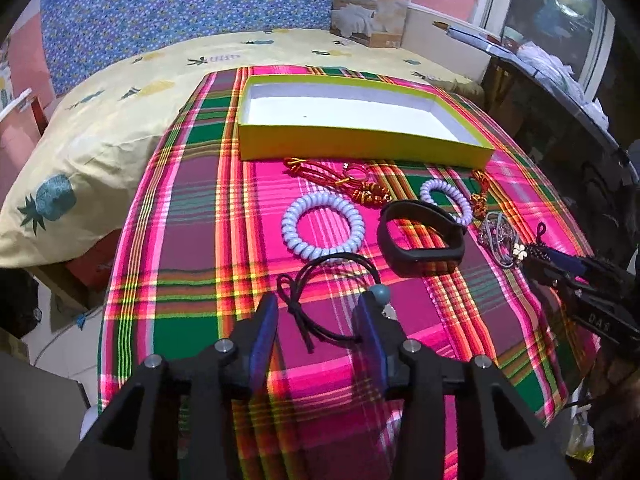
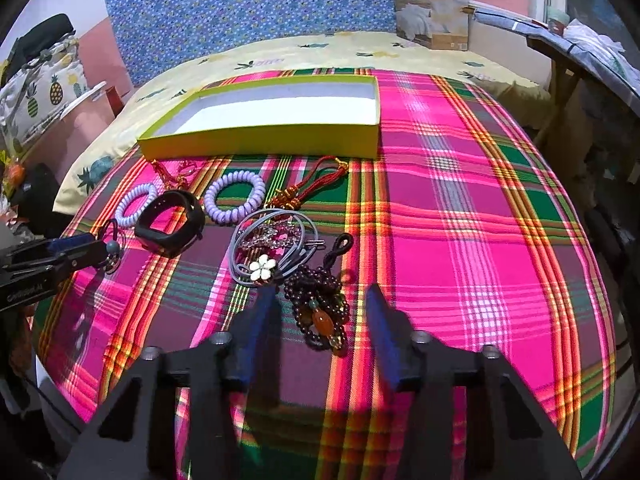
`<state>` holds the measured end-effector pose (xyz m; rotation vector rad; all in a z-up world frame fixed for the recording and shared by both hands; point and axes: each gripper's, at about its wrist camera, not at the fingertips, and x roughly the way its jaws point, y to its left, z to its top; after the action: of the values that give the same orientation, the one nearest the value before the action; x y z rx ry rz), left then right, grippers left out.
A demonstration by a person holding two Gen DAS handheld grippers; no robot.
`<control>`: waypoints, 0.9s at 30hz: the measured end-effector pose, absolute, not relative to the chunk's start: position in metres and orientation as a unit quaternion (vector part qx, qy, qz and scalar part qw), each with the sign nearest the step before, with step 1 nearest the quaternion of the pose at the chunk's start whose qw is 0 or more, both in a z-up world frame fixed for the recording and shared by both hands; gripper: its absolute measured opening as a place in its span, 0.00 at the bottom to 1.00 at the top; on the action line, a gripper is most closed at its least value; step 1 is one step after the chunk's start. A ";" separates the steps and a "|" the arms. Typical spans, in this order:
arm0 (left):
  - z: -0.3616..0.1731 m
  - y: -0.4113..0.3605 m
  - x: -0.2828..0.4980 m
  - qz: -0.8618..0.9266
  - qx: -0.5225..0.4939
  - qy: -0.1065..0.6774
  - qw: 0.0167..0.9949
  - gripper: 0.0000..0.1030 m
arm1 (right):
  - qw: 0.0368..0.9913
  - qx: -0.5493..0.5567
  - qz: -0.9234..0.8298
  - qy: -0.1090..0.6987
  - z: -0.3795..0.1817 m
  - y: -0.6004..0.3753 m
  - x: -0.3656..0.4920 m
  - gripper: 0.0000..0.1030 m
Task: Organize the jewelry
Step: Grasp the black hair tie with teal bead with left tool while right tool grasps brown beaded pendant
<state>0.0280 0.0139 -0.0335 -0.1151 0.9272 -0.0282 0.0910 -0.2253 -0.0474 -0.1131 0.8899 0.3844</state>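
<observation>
We hold the left gripper [image 1: 320, 312] low over the plaid cloth [image 1: 192, 248], its two blue fingers [image 1: 264, 332] spread apart with a black hair tie [image 1: 320, 280] lying between them; the tie's small grey bead [image 1: 378, 294] sits right at the tip of the right-hand finger, though we cannot tell whether it touches. Just past the tie lies a pale coiled hair band [image 1: 322, 226], and beside it to the right a black wristband [image 1: 420, 240]. Behind those we see a red and gold knotted cord [image 1: 340, 180] and a second, smaller coiled band [image 1: 446, 200]. Farthest back on the cloth stands the yellow box [image 1: 360, 146], open, its inside white.

Our right gripper [image 2: 320, 304] also hovers with its fingers [image 2: 380, 336] spread wide, nothing pinched. Between them lies a dark beaded bracelet [image 2: 320, 304] with an orange stone [image 2: 321, 322]. Just beyond the left finger's tip sits a white flower charm [image 2: 263, 267] on a tangle of grey cords [image 2: 272, 240], and a second red tassel cord [image 2: 316, 184] lies behind that. The cloth covers part of a yellow pineapple-print sheet [image 2: 320, 52].
</observation>
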 end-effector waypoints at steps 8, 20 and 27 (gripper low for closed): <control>-0.035 0.016 0.030 0.005 -0.031 0.440 0.897 0.15 | 0.886 -0.051 0.179 0.426 -0.047 -0.229 0.091 0.20; -0.031 0.025 0.021 -0.004 -0.052 0.433 0.900 0.07 | 0.891 -0.052 0.178 0.414 -0.036 -0.230 0.080 0.12; -0.018 0.026 0.015 -0.011 -0.060 0.421 0.905 0.06 | 0.898 -0.051 0.180 0.399 -0.026 -0.231 0.071 0.12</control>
<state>0.0148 0.0260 -0.0182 -0.1234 0.8693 -0.0228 0.0713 -0.2308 -0.0258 -0.1056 0.8266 0.3734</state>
